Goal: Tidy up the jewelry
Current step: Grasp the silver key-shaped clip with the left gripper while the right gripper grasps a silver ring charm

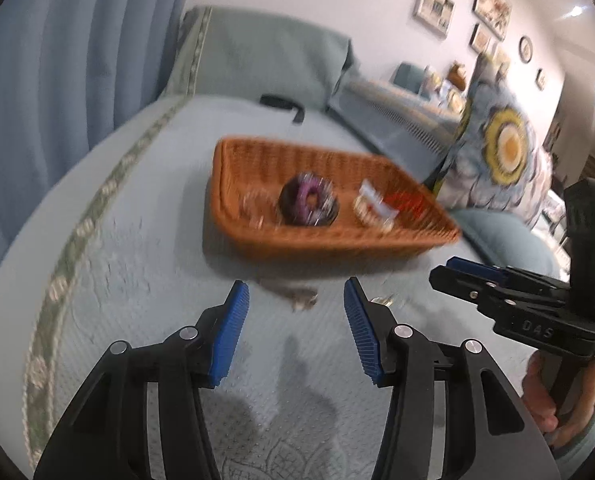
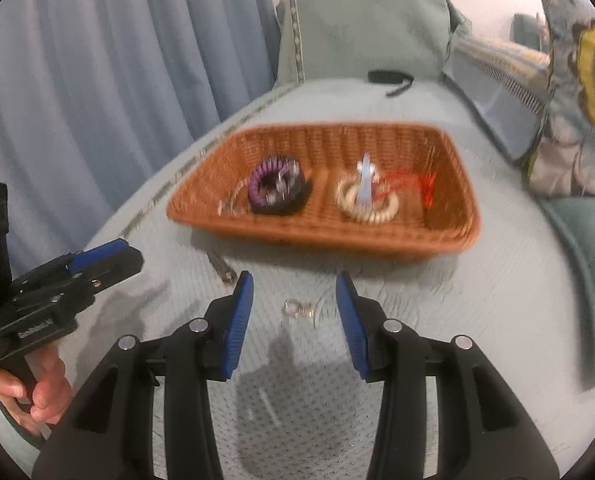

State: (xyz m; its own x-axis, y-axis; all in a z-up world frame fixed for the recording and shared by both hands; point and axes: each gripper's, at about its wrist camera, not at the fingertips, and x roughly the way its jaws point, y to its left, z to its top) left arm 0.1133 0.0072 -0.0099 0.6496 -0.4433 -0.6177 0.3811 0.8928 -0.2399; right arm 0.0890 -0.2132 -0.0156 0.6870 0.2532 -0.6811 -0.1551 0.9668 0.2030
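An orange wicker basket (image 1: pixel 233 184) (image 2: pixel 201 208) sits on the pale green bedspread. It holds purple and black coiled bands (image 1: pixel 309 200) (image 2: pixel 277 190), cream coiled bands (image 2: pixel 367 204) with a white tag, and a red cord (image 2: pixel 409 180). A small metal piece (image 1: pixel 301 298) (image 2: pixel 223 268) lies on the cover before the basket, and small rings (image 2: pixel 299 307) lie further right. My left gripper (image 1: pixel 296 308) is open above the metal piece. My right gripper (image 2: pixel 294 300) is open around the rings. Both are empty.
A black object (image 1: pixel 283 105) (image 2: pixel 389 77) lies behind the basket near a green pillow (image 1: pixel 265 56). A flowered cushion (image 1: pixel 493 152) stands at the right. Blue curtains (image 2: pixel 117 80) hang at the left. The bed edge with patterned trim (image 1: pixel 81 240) runs along the left.
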